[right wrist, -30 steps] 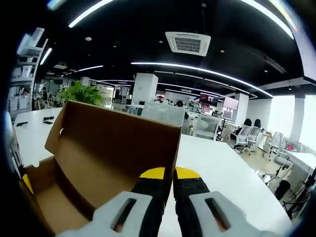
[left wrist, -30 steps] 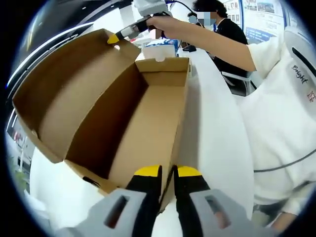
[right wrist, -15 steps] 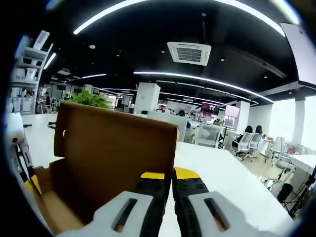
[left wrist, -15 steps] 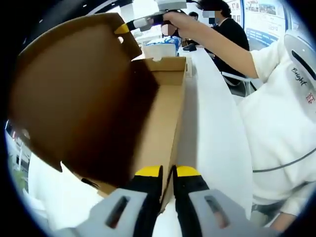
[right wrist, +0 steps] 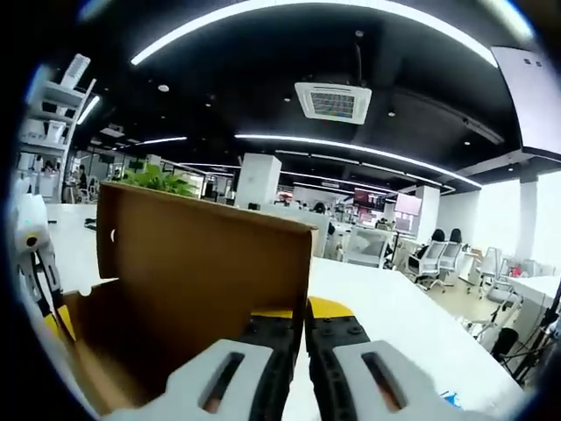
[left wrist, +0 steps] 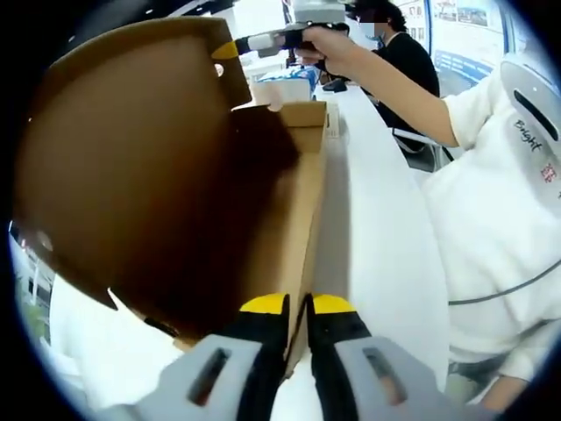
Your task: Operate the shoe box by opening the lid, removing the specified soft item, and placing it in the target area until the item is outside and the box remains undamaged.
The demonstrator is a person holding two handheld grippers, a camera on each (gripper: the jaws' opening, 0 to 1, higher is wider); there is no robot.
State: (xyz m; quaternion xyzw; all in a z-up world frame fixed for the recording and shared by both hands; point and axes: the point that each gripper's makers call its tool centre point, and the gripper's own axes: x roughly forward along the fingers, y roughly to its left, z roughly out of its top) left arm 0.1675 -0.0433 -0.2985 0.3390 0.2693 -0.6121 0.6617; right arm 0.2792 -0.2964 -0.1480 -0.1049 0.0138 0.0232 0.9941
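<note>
A cardboard shoe box [left wrist: 289, 202] sits on the white surface [left wrist: 377, 228], its lid [left wrist: 131, 167] raised nearly upright. The left tongs [left wrist: 296, 305] pinch the box's near wall; the right tongs [right wrist: 294, 312] pinch the lid's far edge.

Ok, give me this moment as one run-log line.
lid: raised, gripped at far corner by right gripper | left gripper: shut on box near wall | soft item: not visible | table: white

The room is a big open office with a dark ceiling [right wrist: 263, 53]. Long light strips [right wrist: 351, 145] and an air vent [right wrist: 333, 101] hang there. White tables [right wrist: 394, 307], office chairs [right wrist: 443, 256], a white column [right wrist: 257, 182] and a green plant [right wrist: 158, 180] stand far behind.
</note>
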